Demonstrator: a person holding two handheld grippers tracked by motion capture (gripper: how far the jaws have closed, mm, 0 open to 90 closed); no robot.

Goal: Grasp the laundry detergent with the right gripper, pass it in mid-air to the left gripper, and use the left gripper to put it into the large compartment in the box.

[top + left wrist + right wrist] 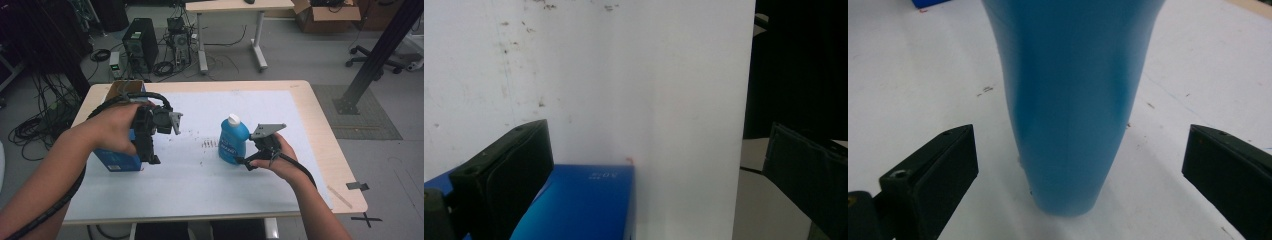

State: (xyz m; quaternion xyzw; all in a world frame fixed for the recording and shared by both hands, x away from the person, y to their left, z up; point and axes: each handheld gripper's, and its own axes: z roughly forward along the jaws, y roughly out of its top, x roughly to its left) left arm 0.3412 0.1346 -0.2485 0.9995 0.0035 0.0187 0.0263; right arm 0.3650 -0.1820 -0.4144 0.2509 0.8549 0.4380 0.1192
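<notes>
Upright, blue bottle (1073,100) between spread right tongs (1078,170), untouched

Right gripper (1080,170): both black jaws rise from the bottom corners, spread wide, neither one touching anything. Blue bottle (1073,100): stands upright between the jaws, a little nearer the left jaw, with clear space on both sides. Its body widens upward and runs out of the top edge; the base sits on the white table cover (908,80) just ahead of the jaw tips. The plastic shows a soft vertical dent toward the right jaw's side. Cover bears small dark specks ahead of the left jaw and faint marks beyond the right jaw. A blue box corner (928,2) lies far ahead, past the left jaw.
</notes>
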